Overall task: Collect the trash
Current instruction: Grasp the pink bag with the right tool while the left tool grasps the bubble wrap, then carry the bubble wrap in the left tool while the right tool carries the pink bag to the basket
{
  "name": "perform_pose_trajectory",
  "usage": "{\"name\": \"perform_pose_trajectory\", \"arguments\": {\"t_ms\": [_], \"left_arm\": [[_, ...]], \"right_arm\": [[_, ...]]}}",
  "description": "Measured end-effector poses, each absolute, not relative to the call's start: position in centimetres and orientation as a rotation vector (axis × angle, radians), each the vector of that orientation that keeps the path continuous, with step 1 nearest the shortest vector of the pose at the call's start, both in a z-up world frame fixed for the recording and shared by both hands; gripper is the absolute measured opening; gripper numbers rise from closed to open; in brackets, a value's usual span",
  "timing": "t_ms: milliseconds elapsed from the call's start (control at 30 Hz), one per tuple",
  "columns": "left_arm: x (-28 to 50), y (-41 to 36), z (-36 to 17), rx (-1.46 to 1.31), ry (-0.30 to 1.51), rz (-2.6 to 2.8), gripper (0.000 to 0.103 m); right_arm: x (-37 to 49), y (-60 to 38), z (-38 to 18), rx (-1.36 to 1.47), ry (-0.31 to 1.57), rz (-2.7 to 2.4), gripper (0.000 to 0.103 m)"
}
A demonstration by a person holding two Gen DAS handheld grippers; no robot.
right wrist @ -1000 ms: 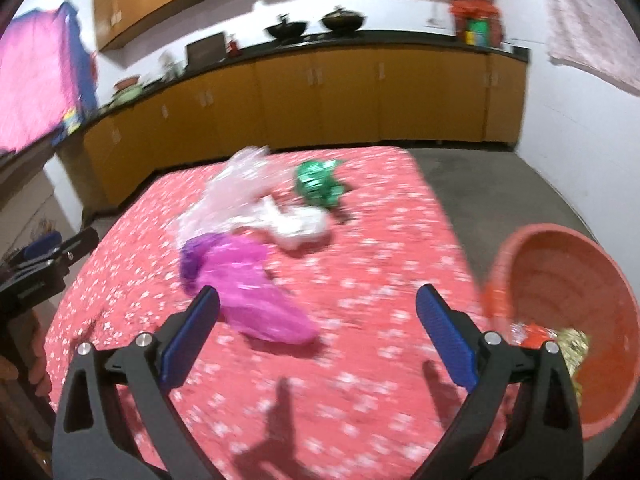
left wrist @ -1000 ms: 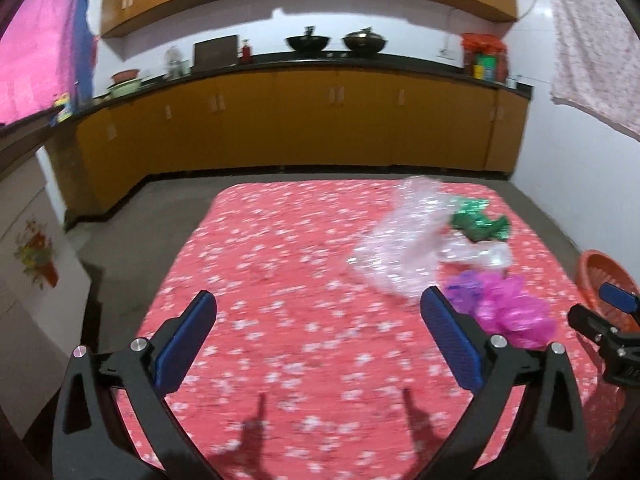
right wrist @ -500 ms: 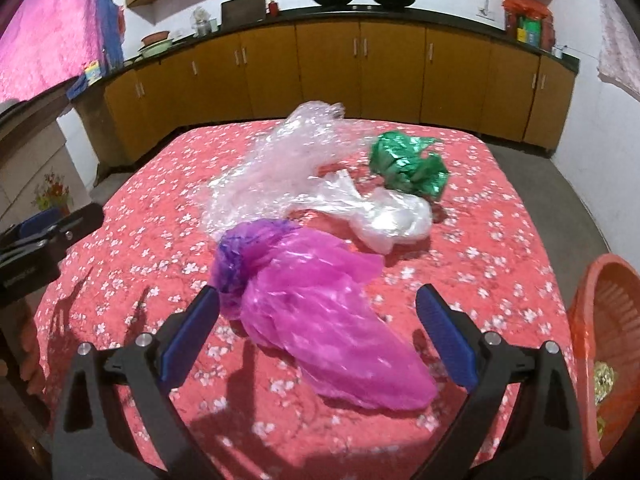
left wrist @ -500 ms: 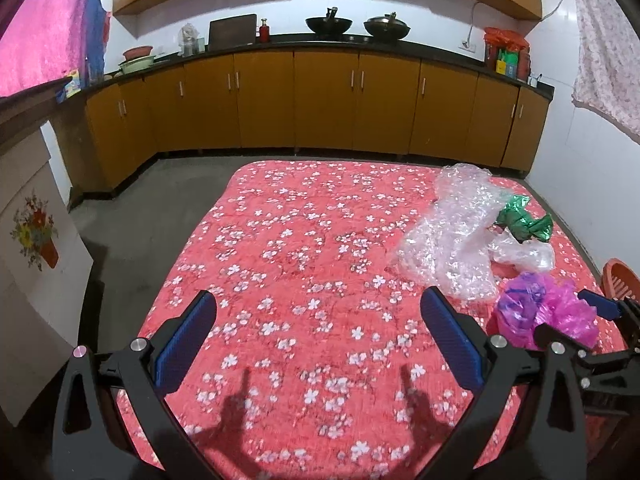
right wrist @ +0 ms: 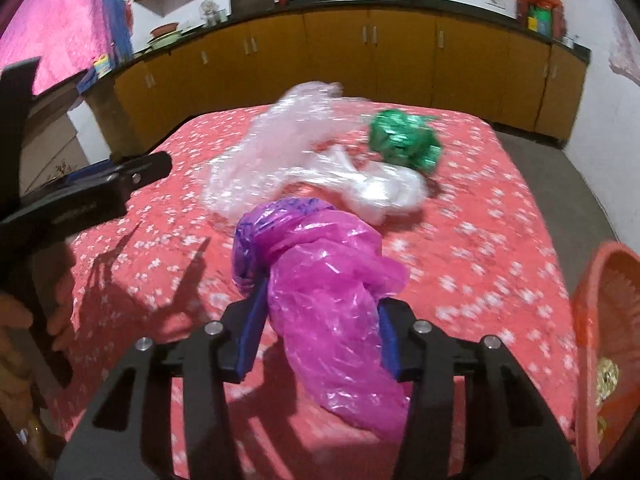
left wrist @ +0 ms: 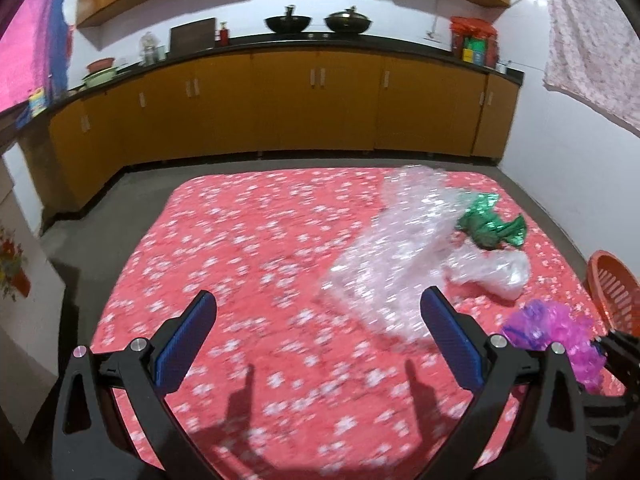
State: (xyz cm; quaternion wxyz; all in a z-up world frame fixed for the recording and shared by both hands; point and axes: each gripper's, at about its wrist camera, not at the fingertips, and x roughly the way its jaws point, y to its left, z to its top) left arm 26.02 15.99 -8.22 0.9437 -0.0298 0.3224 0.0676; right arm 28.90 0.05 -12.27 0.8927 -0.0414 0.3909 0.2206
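Jaws of right gripper [right wrist: 320, 336] just closed in on magenta plastic bag [right wrist: 332, 300], blue pads pressed against both its sides; bag lying on red floral tablecloth [right wrist: 480, 232]. Left gripper [left wrist: 316, 340] spread wide, nothing between its fingers, poised above bare cloth near crumpled clear plastic sheet [left wrist: 396, 256]. Beyond the magenta bag: white plastic bag [right wrist: 384, 192], touching the clear sheet, and green foil wrapper [right wrist: 404, 144] just behind. Orange basket [right wrist: 604, 320] past the table's right edge, some gold wrapper inside.
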Motion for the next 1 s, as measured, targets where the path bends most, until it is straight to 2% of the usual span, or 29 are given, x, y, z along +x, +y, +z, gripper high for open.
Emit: {"name": "perform_pose_trajectory", "arguments": {"t_ms": [167,400,533,600,700,867,1000], "left_arm": [[29.0,13.1,-8.5,0.010,0.672,0.070,0.101],[33.3,12.2,-10.7,0.015,0.797,0.047,0.100],[34.4,12.4,-12.0,-0.016,0.868,0.034,0.095],[34.8,12.4,-12.7,-0.026,0.898,0.037,0.089],[34.9,12.4,-13.0,-0.029,0.903,0.038,0.073],[33.9,13.5,-12.8,-0.051,0.896,0.061,0.027],[32.2,15.1,-12.3,-0.093,0.885,0.083,0.020]], "right_arm": [[28.7,-4.5,-12.4,-0.041,0.817,0.360,0.048],[29.8,-9.0,-12.4,0.044,0.828,0.269,0.048],[29.9,-9.5,-12.6,0.049,0.827,0.264,0.048],[29.9,-9.5,-12.7,0.045,0.824,0.263,0.048],[29.9,-9.4,-12.7,0.039,0.823,0.262,0.048],[29.4,-9.4,-12.3,0.045,0.822,0.254,0.048],[28.9,-9.5,-11.8,0.055,0.812,0.251,0.048]]}}
